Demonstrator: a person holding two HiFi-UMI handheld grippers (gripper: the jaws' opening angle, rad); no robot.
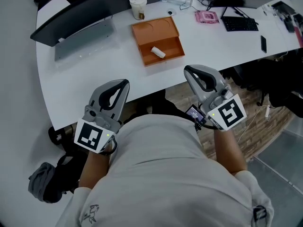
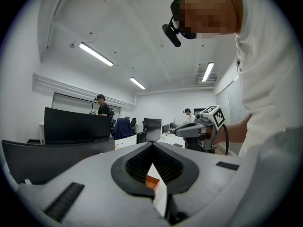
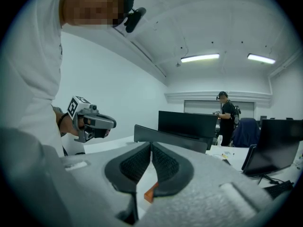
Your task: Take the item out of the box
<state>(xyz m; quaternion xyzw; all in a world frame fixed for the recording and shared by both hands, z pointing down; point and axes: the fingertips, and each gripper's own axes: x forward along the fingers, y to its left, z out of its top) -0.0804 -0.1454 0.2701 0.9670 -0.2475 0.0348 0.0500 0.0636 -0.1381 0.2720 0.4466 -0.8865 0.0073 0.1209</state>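
Note:
An open orange box (image 1: 169, 31) lies on the white table (image 1: 80, 79), with a small white cylindrical item (image 1: 158, 52) in its lower tray. My left gripper (image 1: 124, 82) is held close to my body by the table's front edge, its jaws together and empty. My right gripper (image 1: 188, 70) is level with it on the right, also shut with nothing between the pads. Both are well short of the box. In the left gripper view, a sliver of the orange box (image 2: 151, 182) shows below the closed tips (image 2: 152, 145); the right gripper view shows the box (image 3: 150, 192) the same way.
A paper cup (image 1: 138, 6) stands behind the box, a pink object (image 1: 207, 16) and a black keyboard (image 1: 240, 23) to its right, a phone (image 1: 263, 43) farther right. A grey slab (image 1: 85, 39) and a dark monitor (image 1: 80, 13) sit at the left. Other people stand far off.

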